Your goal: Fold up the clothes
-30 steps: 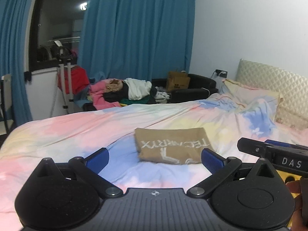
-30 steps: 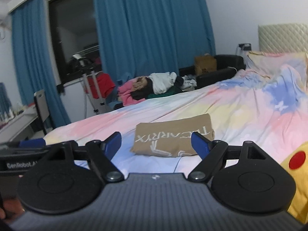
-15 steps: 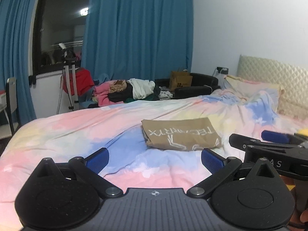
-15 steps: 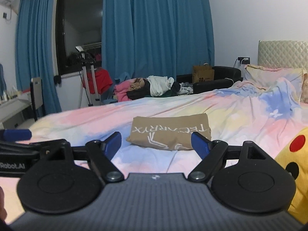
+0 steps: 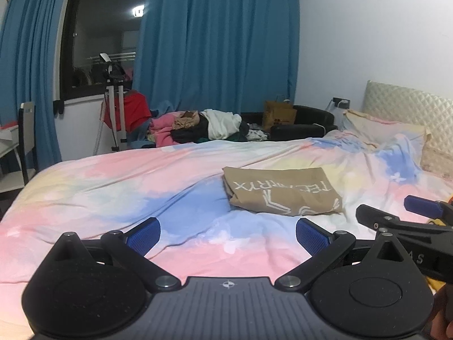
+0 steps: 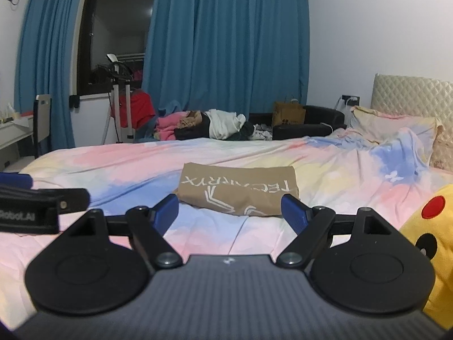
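Observation:
A tan shirt point(image 5: 283, 192) with white lettering lies folded in a neat rectangle on the pastel bedspread point(image 5: 127, 187); it also shows in the right wrist view point(image 6: 240, 192). My left gripper point(image 5: 228, 236) is open and empty, held above the bed, short and to the left of the shirt. My right gripper point(image 6: 229, 212) is open and empty, just in front of the shirt's near edge. Each gripper shows at the edge of the other's view.
A yellow plush toy point(image 6: 424, 243) lies at the right on the bed. Pillows point(image 5: 390, 130) and a quilted headboard point(image 5: 410, 107) are far right. A heap of clothes point(image 5: 203, 126), a paper bag point(image 5: 279, 114), a tripod stand point(image 5: 116, 113) and blue curtains point(image 5: 220, 42) stand beyond the bed.
Both grippers have drawn back and risen from the folded shirt, so it looks farther and flatter. Both stayed open and empty.

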{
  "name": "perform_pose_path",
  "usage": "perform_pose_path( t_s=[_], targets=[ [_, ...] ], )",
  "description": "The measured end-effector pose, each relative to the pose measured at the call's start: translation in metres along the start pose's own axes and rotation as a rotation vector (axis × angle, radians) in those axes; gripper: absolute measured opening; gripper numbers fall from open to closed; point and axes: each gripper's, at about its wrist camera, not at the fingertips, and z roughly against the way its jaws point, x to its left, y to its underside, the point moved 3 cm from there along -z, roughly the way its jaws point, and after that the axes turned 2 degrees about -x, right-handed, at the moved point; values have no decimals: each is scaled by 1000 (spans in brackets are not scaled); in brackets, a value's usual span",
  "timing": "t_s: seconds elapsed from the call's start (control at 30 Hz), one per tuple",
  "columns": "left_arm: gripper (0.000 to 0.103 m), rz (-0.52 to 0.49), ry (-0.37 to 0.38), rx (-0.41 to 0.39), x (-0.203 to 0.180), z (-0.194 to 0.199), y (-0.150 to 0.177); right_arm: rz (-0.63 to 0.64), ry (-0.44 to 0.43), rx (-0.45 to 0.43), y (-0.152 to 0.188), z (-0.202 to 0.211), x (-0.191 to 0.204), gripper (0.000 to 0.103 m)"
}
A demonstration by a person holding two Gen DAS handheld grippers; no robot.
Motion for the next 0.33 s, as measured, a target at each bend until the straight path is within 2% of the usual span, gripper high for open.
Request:
perform_pose_path(
  t_s=[0.33],
  targets=[
    [103, -5, 5, 12, -2, 1, 4, -10, 12, 33, 2, -5, -1, 81]
  ],
)
